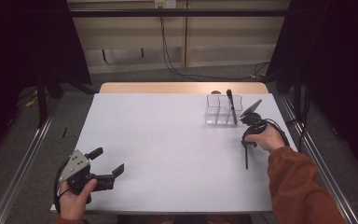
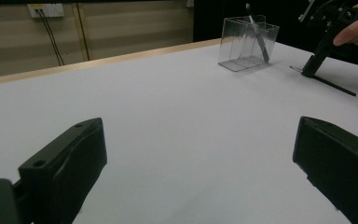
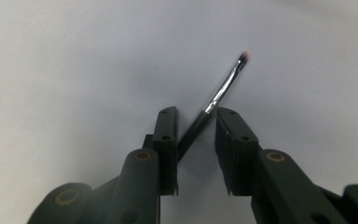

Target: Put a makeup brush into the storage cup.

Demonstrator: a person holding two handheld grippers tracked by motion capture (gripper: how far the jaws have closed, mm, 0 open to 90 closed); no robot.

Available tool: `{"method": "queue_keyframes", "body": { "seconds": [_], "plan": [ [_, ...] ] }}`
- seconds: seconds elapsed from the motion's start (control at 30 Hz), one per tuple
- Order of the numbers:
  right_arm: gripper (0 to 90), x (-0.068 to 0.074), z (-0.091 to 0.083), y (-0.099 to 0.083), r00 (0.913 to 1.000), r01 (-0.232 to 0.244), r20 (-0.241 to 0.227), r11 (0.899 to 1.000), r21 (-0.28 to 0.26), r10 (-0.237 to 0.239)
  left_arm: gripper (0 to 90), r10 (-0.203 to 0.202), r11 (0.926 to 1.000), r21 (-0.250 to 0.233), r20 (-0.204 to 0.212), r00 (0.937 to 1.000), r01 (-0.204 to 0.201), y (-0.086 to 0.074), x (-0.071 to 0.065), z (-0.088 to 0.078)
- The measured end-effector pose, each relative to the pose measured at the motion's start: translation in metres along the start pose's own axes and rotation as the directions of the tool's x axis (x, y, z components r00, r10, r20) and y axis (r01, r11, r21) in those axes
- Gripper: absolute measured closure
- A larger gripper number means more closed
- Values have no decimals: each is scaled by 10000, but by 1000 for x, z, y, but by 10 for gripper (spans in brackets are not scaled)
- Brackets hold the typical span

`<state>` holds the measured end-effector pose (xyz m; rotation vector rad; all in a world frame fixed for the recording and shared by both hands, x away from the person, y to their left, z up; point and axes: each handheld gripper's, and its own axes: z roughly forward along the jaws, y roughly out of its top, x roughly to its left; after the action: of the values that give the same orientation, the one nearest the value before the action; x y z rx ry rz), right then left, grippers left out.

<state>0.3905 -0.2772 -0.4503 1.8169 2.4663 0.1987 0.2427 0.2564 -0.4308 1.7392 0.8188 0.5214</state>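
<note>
Over on the near-left corner of the white table (image 1: pixel 168 140), the left gripper (image 1: pixel 107 160) is just parked in the person's hand, jaws spread wide with nothing between them, doing no work as far as I can see. From its own camera you look across bare tabletop between those open jaws.

Moving right, there's a clear plastic organizer (image 1: pixel 213 114) with three compartments near the far right edge. One dark makeup brush (image 1: pixel 231 105) already stands in it, leaning, so I'd call that part done. Can't tell which compartment it sits in, since the clear walls blur together.

Further right, just beside the organizer, the right gripper (image 1: pixel 246 140) points down at a second thin brush (image 1: pixel 246 158) lying flat on the table. In the right gripper view the jaws are narrowed around its handle (image 3: pixel 223 86), which crosses the gap at a slant. There's daylight on both sides, so I wouldn't call it clamped yet.

My read: roughly halfway, with the grab, lift and drop into the organizer left to go.

Hard to make out: the brush's tail end is hidden behind the jaws, and the bristle tip is blurry.
</note>
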Motion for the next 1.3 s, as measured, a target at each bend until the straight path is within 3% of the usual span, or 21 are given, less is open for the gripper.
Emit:
{"method": "queue_keyframes", "body": {
  "seconds": [0.63, 0.83, 1.0, 1.3],
  "plan": [
    [867, -5, 0, 1, 9996, 243, -151, 9997, 42, -242, 29, 29, 10000, 73, 22, 10000, -30, 0, 1, 0],
    [869, -5, 0, 0, 9990, 392, -224, 9992, -5, -392, 29, -26, 10000, 94, -29, 10000, 26, 0, 1, 0],
    [868, -1, -1, -2, 9969, 792, 57, 9967, -169, -791, 30, -73, 9999, 122, -115, 9999, 74, 0, 2, 1],
    [869, 3, -6, -3, 9955, 901, -236, 9945, -530, -915, 26, -61, 9999, 93, -61, 10000, 61, 0, 2, 0]
  ]
}}
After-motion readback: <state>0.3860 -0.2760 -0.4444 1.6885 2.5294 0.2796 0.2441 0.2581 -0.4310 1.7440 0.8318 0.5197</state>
